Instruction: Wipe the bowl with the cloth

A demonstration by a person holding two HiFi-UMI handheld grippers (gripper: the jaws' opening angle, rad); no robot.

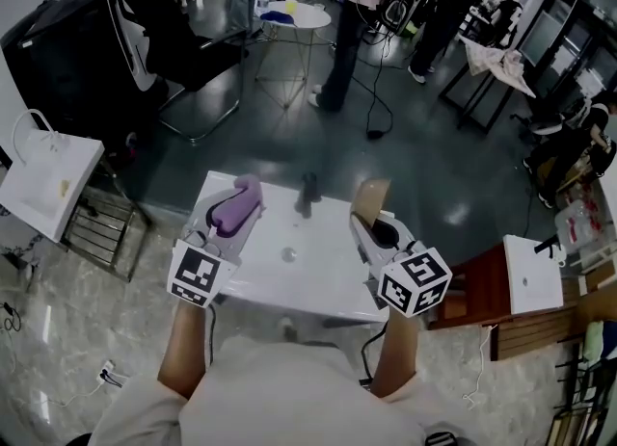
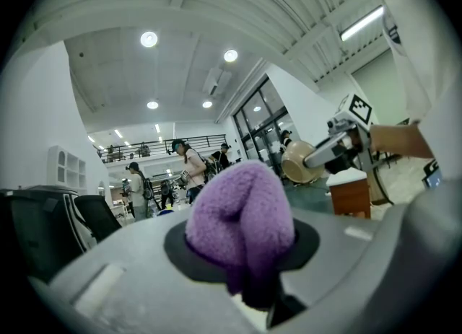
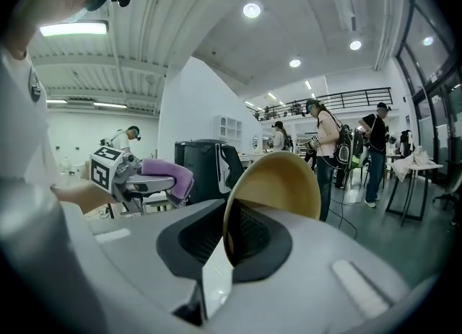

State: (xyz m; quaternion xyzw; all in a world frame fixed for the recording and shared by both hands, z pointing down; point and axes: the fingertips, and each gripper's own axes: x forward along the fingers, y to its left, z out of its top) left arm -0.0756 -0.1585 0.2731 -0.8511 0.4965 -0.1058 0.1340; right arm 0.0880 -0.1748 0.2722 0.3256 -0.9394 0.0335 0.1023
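Note:
In the head view both grippers are held over the white table [image 1: 289, 285]. My left gripper [image 1: 234, 221] is shut on a purple fleecy cloth [image 1: 240, 203], which bulges out past its jaws. In the left gripper view the cloth [image 2: 242, 224] fills the middle. My right gripper [image 1: 372, 224] is shut on the rim of a tan bowl [image 1: 368, 199], which it holds on edge. In the right gripper view the bowl [image 3: 281, 188] stands upright between the jaws, its hollow facing left toward the cloth [image 3: 170, 176]. Cloth and bowl are apart.
A dark upright object [image 1: 307, 194] and a small clear thing [image 1: 287, 254] are on the table. A wooden cabinet [image 1: 482, 290] with a white box [image 1: 532, 274] stands at the right and a white bag [image 1: 43, 184] at the left. Chairs, a round table [image 1: 297, 16] and standing people are farther off.

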